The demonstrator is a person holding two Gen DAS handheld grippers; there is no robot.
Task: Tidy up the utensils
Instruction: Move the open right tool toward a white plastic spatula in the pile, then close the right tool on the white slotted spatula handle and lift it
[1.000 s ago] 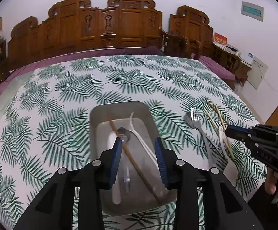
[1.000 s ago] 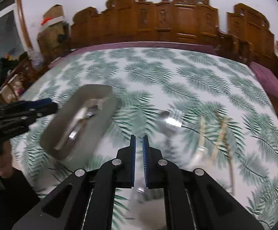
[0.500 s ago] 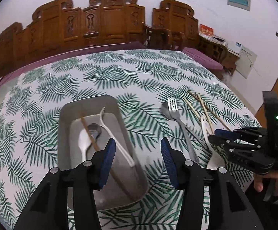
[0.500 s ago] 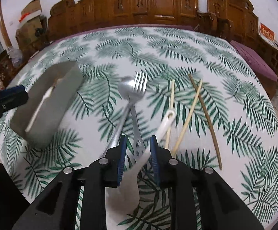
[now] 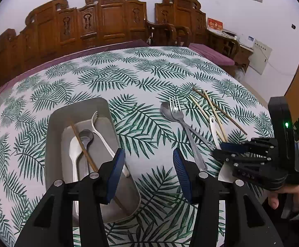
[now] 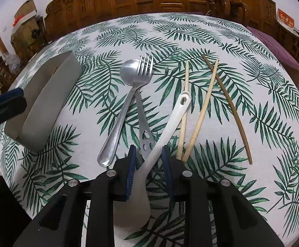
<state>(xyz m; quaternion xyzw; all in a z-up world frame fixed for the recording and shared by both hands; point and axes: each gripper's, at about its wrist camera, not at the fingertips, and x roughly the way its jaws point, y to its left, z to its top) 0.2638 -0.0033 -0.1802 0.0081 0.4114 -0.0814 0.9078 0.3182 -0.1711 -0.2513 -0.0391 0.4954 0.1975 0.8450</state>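
Straddling the neck of the white plastic spoon (image 6: 165,127), the right tongs (image 6: 148,168) stand parted, one blue pad on each side of the handle, with daylight visible between pad and plastic on both sides, so nothing is gripped yet. The spoon lies on the bench (image 6: 190,33) with its bowl nearest the camera, under the tongs, and its handle running up and to the right, away from them, its holed tip resting beside the pale chopsticks (image 6: 203,111). That long axis sits at a slant to the line of the tongs, not square across the pads, so a close here would, I judge, catch the narrow neck and may let the spoon swing. Just to the left, the metal fork (image 6: 142,103) crosses the metal spoon (image 6: 124,103), and the fork's pierced handle end lies very close to the left pad; it could be nipped too. A darker chopstick (image 6: 229,107) lies further right, apart. The grey tray (image 5: 54,140), already holding several utensils, sits well off to the left, and the left tongs (image 5: 149,168) hang wide apart and empty near its closer corner, much nearer the tray than the right ones are.
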